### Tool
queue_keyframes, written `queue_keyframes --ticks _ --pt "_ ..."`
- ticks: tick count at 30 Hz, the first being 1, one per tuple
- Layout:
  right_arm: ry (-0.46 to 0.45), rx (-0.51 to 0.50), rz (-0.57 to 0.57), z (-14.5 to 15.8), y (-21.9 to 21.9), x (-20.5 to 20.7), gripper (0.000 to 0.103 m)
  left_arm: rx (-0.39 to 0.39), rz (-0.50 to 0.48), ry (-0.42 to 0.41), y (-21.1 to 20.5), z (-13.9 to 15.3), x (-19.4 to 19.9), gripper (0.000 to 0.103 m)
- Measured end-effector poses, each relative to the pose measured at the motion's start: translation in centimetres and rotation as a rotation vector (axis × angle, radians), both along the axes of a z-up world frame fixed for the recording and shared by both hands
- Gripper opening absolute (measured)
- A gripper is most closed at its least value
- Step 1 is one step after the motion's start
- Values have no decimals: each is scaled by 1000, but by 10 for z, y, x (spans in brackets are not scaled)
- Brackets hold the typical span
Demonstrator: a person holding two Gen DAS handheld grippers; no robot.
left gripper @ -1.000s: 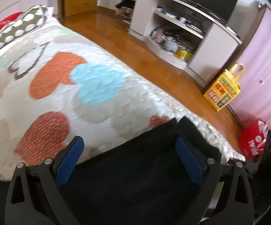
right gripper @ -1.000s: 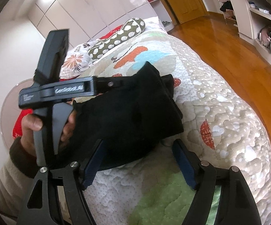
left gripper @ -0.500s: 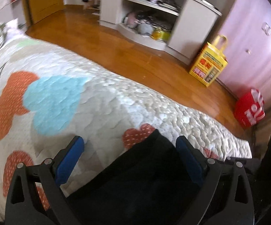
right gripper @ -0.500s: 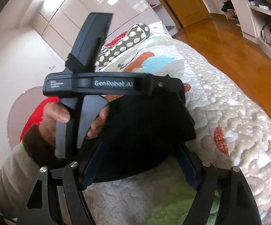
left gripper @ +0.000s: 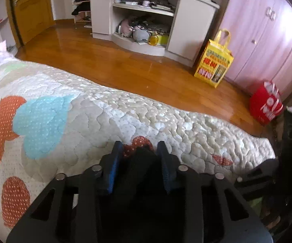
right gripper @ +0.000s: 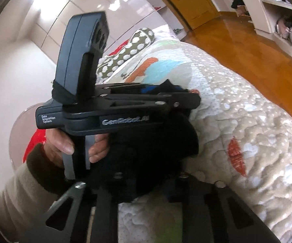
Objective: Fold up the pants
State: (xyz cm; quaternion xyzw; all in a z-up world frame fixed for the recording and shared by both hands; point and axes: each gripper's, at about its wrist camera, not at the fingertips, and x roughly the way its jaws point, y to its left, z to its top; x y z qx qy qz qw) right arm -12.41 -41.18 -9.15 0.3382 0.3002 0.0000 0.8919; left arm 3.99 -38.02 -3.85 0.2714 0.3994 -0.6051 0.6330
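Observation:
The black pants [right gripper: 152,147] lie bunched on the quilted bed. My left gripper [left gripper: 141,151] is shut on an edge of the black pants [left gripper: 141,162], its blue pads pressed against the cloth. In the right wrist view the left gripper [right gripper: 156,90] shows from the side, held by a hand, with cloth between its fingers. My right gripper [right gripper: 148,180] is shut on the near part of the pants; its pads are hidden by the black cloth.
The heart-patterned quilt [left gripper: 105,113] covers the bed; its edge drops to a wooden floor [left gripper: 146,73]. A yellow bag [left gripper: 214,62], a red bag [left gripper: 266,106] and a shelf unit [left gripper: 146,16] stand beyond. A dotted pillow [right gripper: 129,50] lies at the bed head.
Both grippers were open around the pants and have closed on the cloth. The left gripper has swung toward the right and nearer to the right one.

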Motion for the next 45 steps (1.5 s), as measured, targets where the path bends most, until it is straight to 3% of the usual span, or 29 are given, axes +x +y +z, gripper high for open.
queue_keyframes --ticks 3,9,15,20,25,27,31,33,36,39,43,45 --pt "-22 -6 8 7 2 -1 10 -36 44 99 7 10 12 21" --pt "-78 -132 63 44 23 6 10 -120 115 111 35 42 26 21" --pt "-146 -260 167 87 65 25 9 -209 229 112 90 77 53 21" --pt "-166 -311 284 98 109 49 9 -229 405 132 157 77 81 21" --pt "-135 -348 448 85 167 69 9 -248 591 167 229 63 103 21" --pt "-92 -339 516 72 187 80 17 -260 661 163 257 57 105 21" --pt "12 -344 635 39 222 93 50 -248 772 173 290 48 106 23" --pt "-3 -359 661 42 226 83 50 -248 811 179 307 45 103 32" --pt "-51 -360 645 58 207 64 53 -260 855 165 323 44 90 70" --pt "-85 -344 544 71 169 58 57 -254 862 158 324 39 76 79" --pt "-74 -234 385 72 114 69 59 -184 856 188 310 23 67 79" --pt "-84 -171 359 68 102 78 58 -163 864 197 306 18 68 79"
